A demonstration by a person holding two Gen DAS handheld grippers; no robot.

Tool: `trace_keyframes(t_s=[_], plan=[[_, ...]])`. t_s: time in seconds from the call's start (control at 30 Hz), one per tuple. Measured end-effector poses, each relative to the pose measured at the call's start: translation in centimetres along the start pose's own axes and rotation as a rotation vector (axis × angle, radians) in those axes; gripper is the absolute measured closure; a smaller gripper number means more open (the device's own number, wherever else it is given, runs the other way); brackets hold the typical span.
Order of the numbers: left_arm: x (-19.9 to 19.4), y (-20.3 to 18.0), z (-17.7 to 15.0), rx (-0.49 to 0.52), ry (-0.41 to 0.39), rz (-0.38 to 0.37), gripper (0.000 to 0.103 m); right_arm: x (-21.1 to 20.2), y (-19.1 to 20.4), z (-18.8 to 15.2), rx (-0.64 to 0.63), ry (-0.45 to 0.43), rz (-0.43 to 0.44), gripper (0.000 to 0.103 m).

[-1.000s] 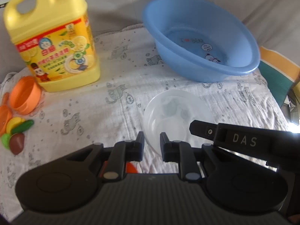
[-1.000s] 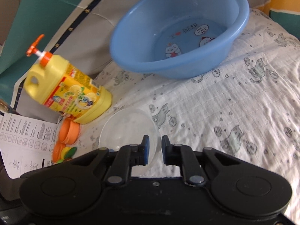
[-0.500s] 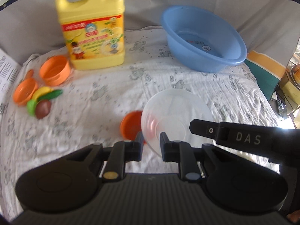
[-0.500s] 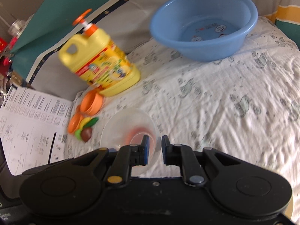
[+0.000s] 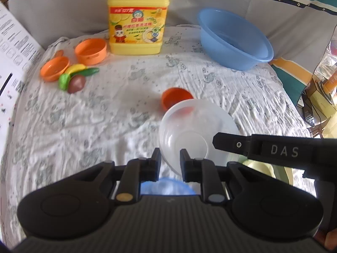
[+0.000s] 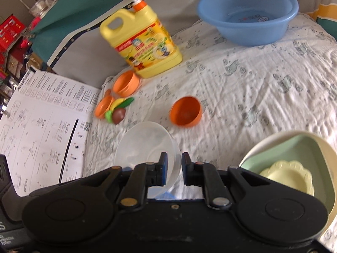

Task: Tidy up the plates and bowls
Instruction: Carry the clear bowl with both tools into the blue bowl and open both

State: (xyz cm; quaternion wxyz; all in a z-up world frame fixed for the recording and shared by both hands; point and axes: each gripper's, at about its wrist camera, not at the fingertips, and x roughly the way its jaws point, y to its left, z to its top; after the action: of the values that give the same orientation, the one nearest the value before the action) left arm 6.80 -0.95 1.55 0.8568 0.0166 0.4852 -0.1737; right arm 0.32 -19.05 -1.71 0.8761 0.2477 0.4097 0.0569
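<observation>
So at this point I had both claws pinched on the same clear plastic bowl (image 5: 198, 130). My left gripper (image 5: 170, 156) had its fingers nearly closed on the near rim, wall of the bowl between the two pads. My right gripper (image 6: 174, 160) was doing the same thing from its side, fingers almost together with the rim of the clear bowl (image 6: 147, 145) caught between them. In the left view the right claw's body reached in across the bowl from the right side.

The bowl was tilted, opening facing away from me, held over the white printed cloth (image 5: 109, 113). Just past its far rim an orange bowl (image 5: 177, 100) lay tipped on its side on the cloth; in the right view that orange bowl (image 6: 185, 111) was clearly apart from the clear one.

Off to my right was a green bin (image 6: 294, 158) with a pale yellow scalloped plate (image 6: 288, 177) lying inside it.

Further back: the blue basin (image 5: 233, 40), the yellow detergent jug (image 5: 138, 19), an orange cup (image 5: 90, 50) right beside the jug, and a little heap of toy food (image 5: 73, 78) with an orange scoop (image 5: 54, 70). Something blue (image 5: 166, 186) peeked out under my left claw, couldn't tell what it was.
</observation>
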Motion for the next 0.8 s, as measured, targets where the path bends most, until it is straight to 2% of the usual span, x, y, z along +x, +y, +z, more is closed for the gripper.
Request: trace_keyframes(t_s=[0.47,0.8], plan=[[-1.1,2.4,-6.1,-0.020,0.047,-0.006,0.083,0.5,1.7,-4.7,-0.054,0.097,0.003,0.089],[-0.6,2.9,-7.2,-0.027,0.068,-0.006,0.081,1.1,1.7,-6.0,-0.067,0.143,-0.011,0.088]])
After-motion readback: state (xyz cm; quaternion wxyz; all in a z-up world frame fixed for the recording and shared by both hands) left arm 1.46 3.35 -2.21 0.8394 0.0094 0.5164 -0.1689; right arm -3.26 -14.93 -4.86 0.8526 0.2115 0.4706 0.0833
